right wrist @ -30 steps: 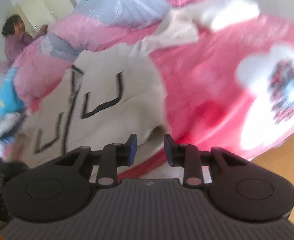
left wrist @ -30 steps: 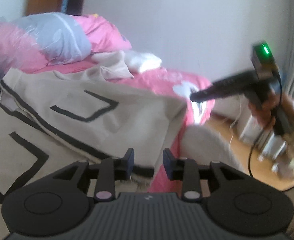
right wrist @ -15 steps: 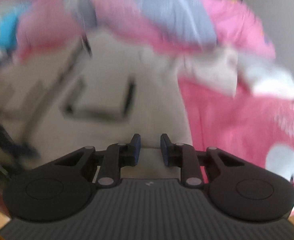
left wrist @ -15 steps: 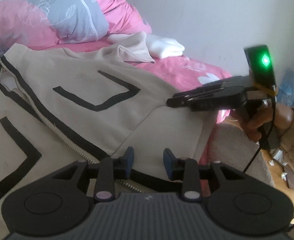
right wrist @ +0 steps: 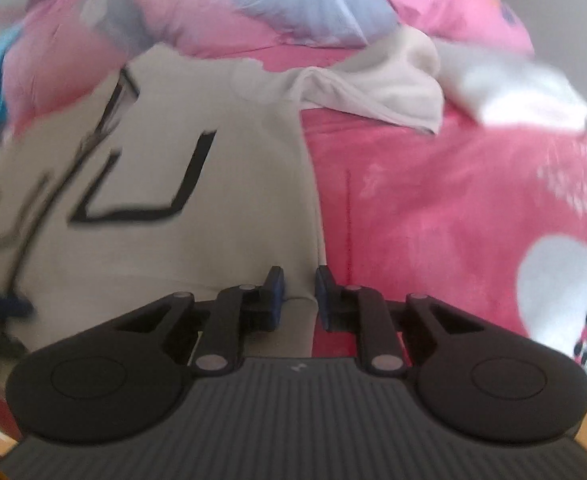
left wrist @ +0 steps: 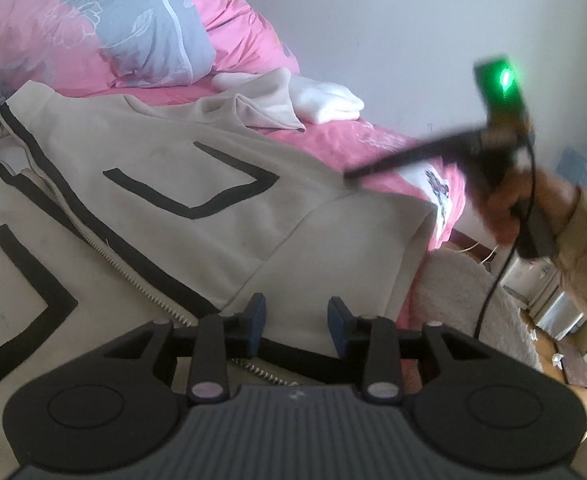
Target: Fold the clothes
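A beige jacket (left wrist: 197, 148) with black stripes and a zipper (left wrist: 133, 276) lies spread flat on the pink bed sheet (left wrist: 373, 140). My left gripper (left wrist: 295, 320) hangs open just over the jacket's near hem, with nothing between its pads. A hand (left wrist: 533, 200) holds my right gripper (left wrist: 351, 175) low above the jacket's right side edge. In the right wrist view the jacket (right wrist: 221, 200) fills the left half. There the right gripper (right wrist: 298, 292) has its jaws closing over the jacket's edge, with a narrow gap left and no fabric pinched between them.
A pink and grey quilt (left wrist: 125, 36) is bunched at the head of the bed. A folded beige cloth (left wrist: 265, 104) and a white cloth (left wrist: 329, 104) lie behind the jacket. A fluffy pale blanket (left wrist: 453, 292) hangs off the bed's right side, above a wooden floor with clutter.
My left gripper came down closer to the jacket's hem. The right gripper rolled and swung across to the jacket's right edge, and its jaws narrowed.
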`<state>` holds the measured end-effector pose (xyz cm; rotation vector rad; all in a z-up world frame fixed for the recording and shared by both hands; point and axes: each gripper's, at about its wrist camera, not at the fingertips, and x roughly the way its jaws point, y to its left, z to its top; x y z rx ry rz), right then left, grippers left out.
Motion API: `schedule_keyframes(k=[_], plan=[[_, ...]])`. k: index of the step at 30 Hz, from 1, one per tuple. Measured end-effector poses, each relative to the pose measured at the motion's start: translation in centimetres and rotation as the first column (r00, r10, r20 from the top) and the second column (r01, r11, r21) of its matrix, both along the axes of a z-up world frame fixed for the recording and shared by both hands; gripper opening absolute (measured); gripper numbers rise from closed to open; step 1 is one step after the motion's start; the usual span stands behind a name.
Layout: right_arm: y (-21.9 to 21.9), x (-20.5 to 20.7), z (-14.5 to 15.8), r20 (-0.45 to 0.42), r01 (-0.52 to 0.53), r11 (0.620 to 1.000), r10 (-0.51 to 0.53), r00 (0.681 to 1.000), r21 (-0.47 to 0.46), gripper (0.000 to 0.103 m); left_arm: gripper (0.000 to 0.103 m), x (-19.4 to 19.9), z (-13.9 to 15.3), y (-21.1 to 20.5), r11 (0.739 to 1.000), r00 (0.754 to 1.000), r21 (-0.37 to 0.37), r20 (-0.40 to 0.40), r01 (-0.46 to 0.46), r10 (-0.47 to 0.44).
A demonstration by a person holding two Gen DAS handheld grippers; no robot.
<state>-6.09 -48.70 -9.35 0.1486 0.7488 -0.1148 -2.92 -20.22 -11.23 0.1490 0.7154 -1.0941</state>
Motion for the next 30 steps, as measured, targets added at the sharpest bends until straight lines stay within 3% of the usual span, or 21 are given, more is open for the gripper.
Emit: schedule_keyframes(k=[4, 7, 9, 11, 13, 15, 19, 22, 24, 27, 28, 30], plan=[[1.1, 1.5, 3.2, 0.096, -0.035, 0.998, 0.04, 0.995, -0.054, 0.016, 0.037, -0.2, 0.0, 0.0, 1.0, 1.0, 0.001, 0.003, -0.006, 0.006], [2.0, 4.3, 3.9, 0.133, -0.071, 0.993, 0.083, 0.988, -0.095, 0.016, 0.037, -0.2, -0.1, 0.0, 1.0, 1.0, -0.005, -0.002, -0.017, 0.017], [2.1, 6.8, 2.4, 0.103, -0.087, 0.986, 0.102, 0.989, -0.139, 0.015, 0.037, -0.2, -0.1, 0.1, 1.0, 1.0, -0.01, -0.005, -0.02, 0.02], [1.5, 9.3, -0.8, -0.026, -0.089, 0.976, 0.085, 0.996, -0.198, 0.015, 0.037, -0.2, -0.1, 0.2, 1.0, 1.0, -0.015, -0.009, -0.021, 0.021], [0.6, 10.1, -2.5, -0.067, -0.089, 0.975, 0.077, 0.995, -0.202, 0.015, 0.037, -0.2, -0.2, 0.2, 1.0, 1.0, -0.018, -0.01, -0.022, 0.022], [0.0, 10.4, -0.6, -0.069, -0.063, 0.985, 0.052, 0.996, -0.163, 0.015, 0.038, -0.1, -0.2, 0.2, 1.0, 1.0, -0.018, -0.009, -0.023, 0.023], [-0.2, 11.8, 4.2, 0.044, -0.071, 0.987, 0.078, 0.996, -0.142, 0.016, 0.039, -0.4, -0.2, 0.0, 1.0, 1.0, -0.006, 0.001, -0.026, 0.026], [-0.2, 14.6, 5.2, 0.094, -0.095, 0.988, 0.106, 0.99, -0.122, 0.016, 0.042, -0.6, -0.1, -0.1, 1.0, 1.0, 0.002, 0.009, -0.028, 0.028], [-0.5, 17.2, 3.4, 0.082, -0.105, 0.99, 0.113, 0.99, -0.09, 0.015, 0.042, -0.7, -0.1, -0.2, 1.0, 1.0, 0.003, 0.014, -0.025, 0.025], [-1.1, 20.4, -2.4, -0.067, -0.068, 0.984, 0.058, 0.996, -0.167, 0.016, 0.042, -0.5, -0.1, 0.0, 1.0, 1.0, -0.008, 0.01, -0.02, 0.02], [-1.6, 20.3, -3.5, -0.048, -0.067, 0.985, 0.06, 0.997, -0.158, 0.016, 0.042, -0.4, -0.1, 0.2, 1.0, 1.0, -0.013, 0.007, -0.016, 0.016], [-2.7, 20.0, -2.8, -0.035, -0.032, 0.996, 0.029, 0.999, -0.084, 0.016, 0.042, -0.4, 0.2, 0.3, 1.0, 1.0, -0.01, 0.007, -0.015, 0.015]])
